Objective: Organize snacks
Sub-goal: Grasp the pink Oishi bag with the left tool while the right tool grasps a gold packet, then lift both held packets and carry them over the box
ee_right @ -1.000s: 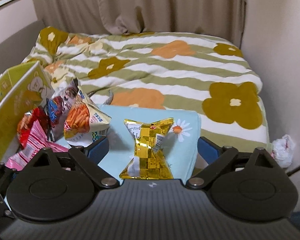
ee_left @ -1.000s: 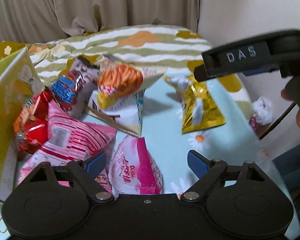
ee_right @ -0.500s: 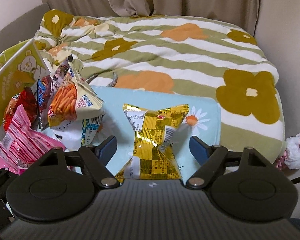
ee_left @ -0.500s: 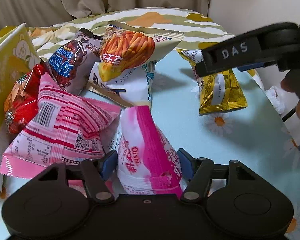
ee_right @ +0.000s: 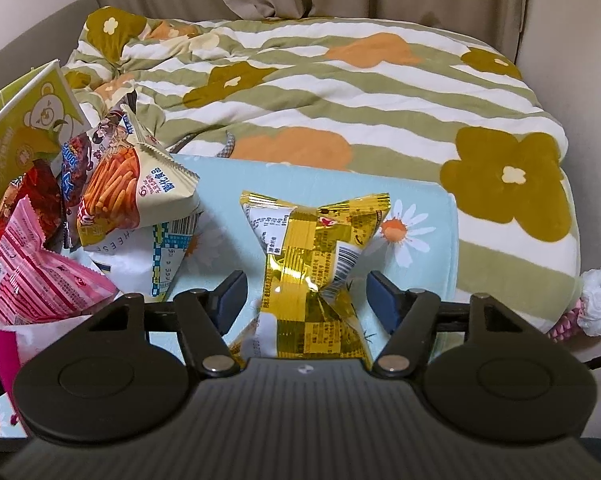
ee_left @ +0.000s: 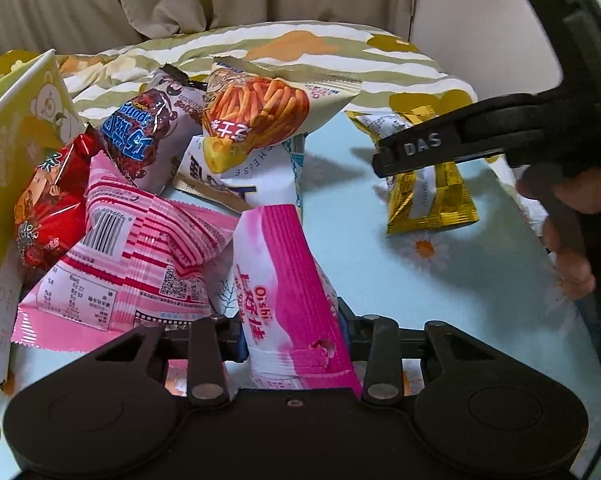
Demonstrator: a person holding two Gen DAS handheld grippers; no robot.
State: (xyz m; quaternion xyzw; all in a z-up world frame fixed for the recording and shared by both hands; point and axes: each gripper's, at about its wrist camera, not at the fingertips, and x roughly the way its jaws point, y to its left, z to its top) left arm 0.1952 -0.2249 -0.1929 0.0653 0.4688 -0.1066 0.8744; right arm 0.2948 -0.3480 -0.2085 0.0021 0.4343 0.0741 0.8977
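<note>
My left gripper is shut on a pink and white Oishi snack bag, its fingers pressing both sides of the bag's near end. Beside it lies a pink striped bag. My right gripper is open, its fingers on either side of a gold snack bag that lies on the light blue daisy cloth. The gold bag also shows in the left wrist view, partly behind the right gripper's finger.
A pile of snacks lies left: a fries bag, a dark chocolate bag, a red bag, a white cheese bag. A yellow-green carton stands at far left. A striped floral blanket lies behind.
My left gripper moved forward over the pink Oishi bag and closed on it. My right gripper came down closer around the gold bag and narrowed a little, still open.
</note>
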